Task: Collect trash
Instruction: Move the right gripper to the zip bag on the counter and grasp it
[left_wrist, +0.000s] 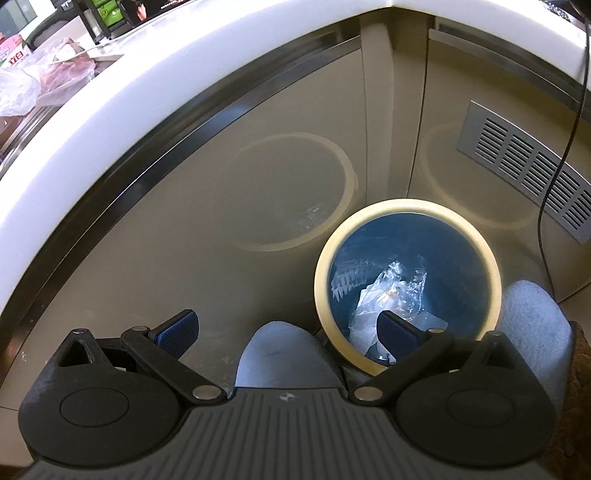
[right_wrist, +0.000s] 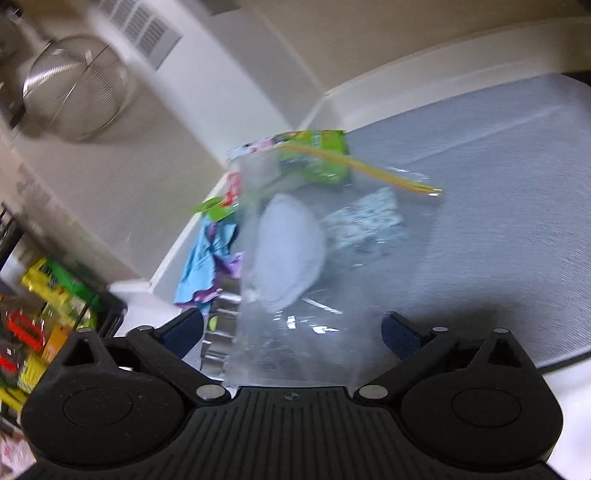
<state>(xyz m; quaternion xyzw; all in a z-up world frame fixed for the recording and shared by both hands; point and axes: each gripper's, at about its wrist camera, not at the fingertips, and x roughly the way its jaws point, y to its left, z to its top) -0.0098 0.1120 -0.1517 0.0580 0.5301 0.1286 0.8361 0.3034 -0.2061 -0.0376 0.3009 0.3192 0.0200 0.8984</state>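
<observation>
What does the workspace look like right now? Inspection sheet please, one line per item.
surface: grey mat on white counter.
job's things: clear zip bag between right jaws, pads not touching; bin on floor holds plastic wrap.
clutter: green packet, blue cloth, snack rack, strainer.
grippers: left gripper open above bin; right gripper open.
cables: black cable down cabinet.
surroundings: vent grille, blurred.

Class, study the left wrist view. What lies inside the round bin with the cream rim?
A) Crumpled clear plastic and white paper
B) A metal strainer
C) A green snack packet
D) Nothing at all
A: down inside the bin, on its blue interior, sits crumpled clear plastic and white paper; no strainer or green packet shows in it.
</observation>
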